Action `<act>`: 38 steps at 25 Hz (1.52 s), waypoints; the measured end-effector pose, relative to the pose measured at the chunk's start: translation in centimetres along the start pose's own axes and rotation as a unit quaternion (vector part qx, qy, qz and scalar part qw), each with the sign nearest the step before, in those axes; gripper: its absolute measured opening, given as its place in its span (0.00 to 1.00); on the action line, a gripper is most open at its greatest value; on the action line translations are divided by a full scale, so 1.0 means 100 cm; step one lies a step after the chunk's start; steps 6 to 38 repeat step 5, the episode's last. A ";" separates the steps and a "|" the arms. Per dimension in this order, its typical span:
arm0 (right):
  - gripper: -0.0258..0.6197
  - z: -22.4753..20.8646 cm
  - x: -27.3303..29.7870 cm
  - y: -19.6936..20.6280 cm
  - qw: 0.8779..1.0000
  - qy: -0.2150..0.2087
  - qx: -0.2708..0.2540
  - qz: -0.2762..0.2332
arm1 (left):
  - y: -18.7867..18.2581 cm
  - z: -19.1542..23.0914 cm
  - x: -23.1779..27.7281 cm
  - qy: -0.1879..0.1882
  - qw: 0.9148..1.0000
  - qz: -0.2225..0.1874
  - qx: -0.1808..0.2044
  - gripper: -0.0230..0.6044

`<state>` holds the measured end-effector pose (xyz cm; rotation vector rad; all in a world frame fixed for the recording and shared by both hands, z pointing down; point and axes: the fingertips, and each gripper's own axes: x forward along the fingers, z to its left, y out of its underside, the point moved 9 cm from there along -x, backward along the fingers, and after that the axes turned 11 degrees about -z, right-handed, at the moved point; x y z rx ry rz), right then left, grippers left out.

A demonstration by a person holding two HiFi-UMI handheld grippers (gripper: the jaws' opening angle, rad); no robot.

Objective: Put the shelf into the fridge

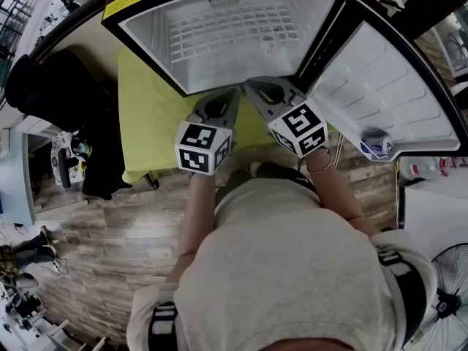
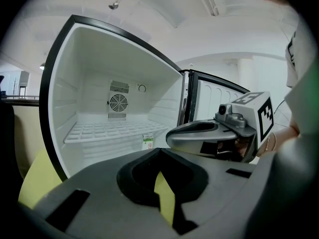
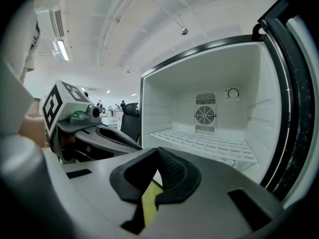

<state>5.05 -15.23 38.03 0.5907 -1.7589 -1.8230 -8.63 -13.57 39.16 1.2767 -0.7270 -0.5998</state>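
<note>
Fridge (image 1: pixel 146 22) is open in front of me, door (image 1: pixel 387 86) swung out to the right. The shelf (image 1: pixel 227 31) is in the cabinet: a white wire grid lying flat across the width, w/ its back edge at the rear wall just under the round fan vent (image 2: pixel 118 102). Neither gripper touches it. I've got the L gripper (image 1: pixel 228 97) and R gripper (image 1: pixel 254 88) side by side just outside the fridge opening, tips close together and pointing in. L gripper view: pads meet at the tips, only a thin slit lower down showing yellow-green, nothing between them. R gripper view: same, jaws together and empty. The yellow-green cloth (image 1: pixel 150 115) lies under the fridge and runs out to the left. A can (image 1: pixel 376 145) sits in the door's bottom rack. Wood-look floor (image 1: pixel 110 232) is below, w/ a standing fan (image 1: pixel 446 284) at lower right.
</note>
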 end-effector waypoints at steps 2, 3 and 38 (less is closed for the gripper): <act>0.05 0.001 0.001 -0.001 1.000 0.000 0.001 -0.002 | -0.001 0.001 0.000 0.001 1.000 0.000 0.001 0.05; 0.05 0.001 0.002 -0.002 1.000 0.000 0.001 -0.003 | -0.001 0.001 0.000 0.001 1.000 0.000 0.001 0.05; 0.05 0.000 0.002 -0.004 1.000 0.001 0.000 -0.006 | -0.002 0.002 0.001 0.002 1.000 0.000 0.001 0.05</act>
